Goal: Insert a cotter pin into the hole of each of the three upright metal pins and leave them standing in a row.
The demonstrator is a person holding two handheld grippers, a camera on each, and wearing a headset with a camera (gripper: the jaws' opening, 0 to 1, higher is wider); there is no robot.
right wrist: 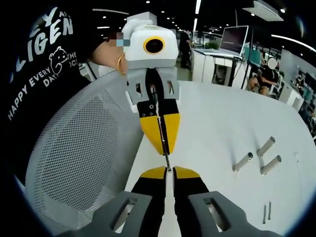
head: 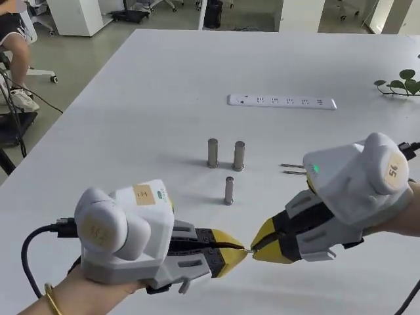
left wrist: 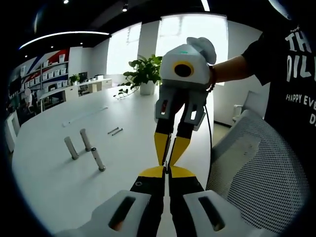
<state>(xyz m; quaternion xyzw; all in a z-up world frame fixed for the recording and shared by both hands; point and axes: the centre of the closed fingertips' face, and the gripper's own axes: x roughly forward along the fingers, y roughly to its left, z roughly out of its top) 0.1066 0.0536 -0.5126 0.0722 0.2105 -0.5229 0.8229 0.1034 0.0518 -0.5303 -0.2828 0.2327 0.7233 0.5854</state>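
Observation:
Three upright metal pins stand on the white table (head: 131, 131): two side by side at the back (head: 212, 152) (head: 239, 155) and one in front (head: 229, 190). Nearer the front edge my two grippers meet tip to tip above the table. A thin cotter pin (right wrist: 161, 133) lies along the seam of the left gripper (head: 243, 253), which is shut on it. Its free end (head: 249, 250) reaches into the tips of the right gripper (head: 256, 248), which is shut on that end. Two more cotter pins (head: 293, 169) lie flat to the right of the upright pins.
A white power strip (head: 282, 101) lies further back on the table, and a plant (head: 400, 85) is at the far right edge. A mesh chair (right wrist: 84, 148) stands behind the grippers at the table's near side. Bare tabletop spreads left of the upright pins.

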